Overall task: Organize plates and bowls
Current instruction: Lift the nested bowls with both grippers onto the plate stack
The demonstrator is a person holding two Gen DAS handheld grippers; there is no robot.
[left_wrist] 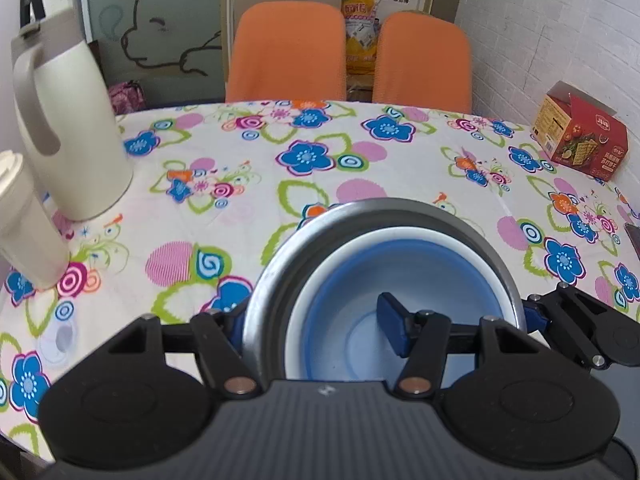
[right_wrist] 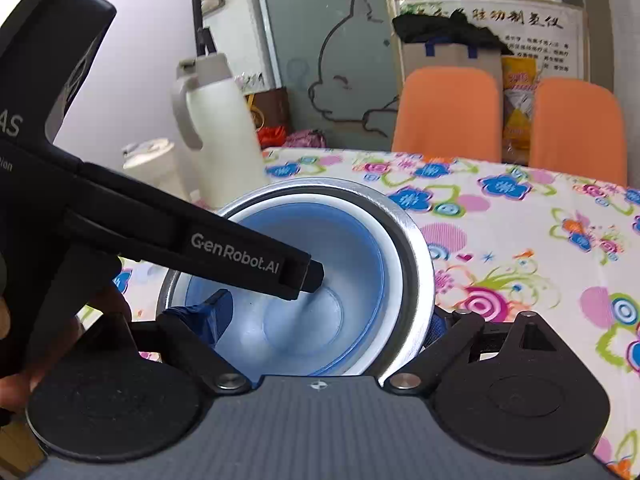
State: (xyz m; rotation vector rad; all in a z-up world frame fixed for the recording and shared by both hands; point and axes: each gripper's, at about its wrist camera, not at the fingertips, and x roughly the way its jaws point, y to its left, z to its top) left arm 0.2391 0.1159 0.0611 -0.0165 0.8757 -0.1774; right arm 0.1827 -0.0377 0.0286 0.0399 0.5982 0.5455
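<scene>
The blue bowl (left_wrist: 360, 280) sits nested inside the steel bowl (left_wrist: 460, 220), low and centre in both wrist views. Its white rim lies just inside the steel rim. Both bowls are on the floral cloth (left_wrist: 240, 184) of the table.

Left gripper (left_wrist: 316, 322): one blue pad (left_wrist: 390, 320) is inside the blue bowl; the other finger is at the outside of the steel bowl, lower left of the frame. The jaws straddle the wall of both bowls at a medium opening. Whether the pads press on the wall cannot be told. In the right wrist view the left gripper (right_wrist: 308, 272) enters from the upper left as a black bar marked "GenRobot.AI", its tip over the inside of the blue bowl (right_wrist: 352, 248).

Right gripper (right_wrist: 324, 320): one blue pad (right_wrist: 216, 312) is inside the blue bowl at lower left; the other is outside the steel bowl (right_wrist: 416, 240) at lower right. The jaws straddle the wall; firm contact cannot be told. A hand (right_wrist: 16, 384) shows at the left edge.

A cream jug (left_wrist: 68, 120) stands at the upper left, a cup (left_wrist: 24, 224) just below it. A red box (left_wrist: 580, 132) lies at the right edge. Two orange chairs (left_wrist: 288, 52) stand behind the table.
</scene>
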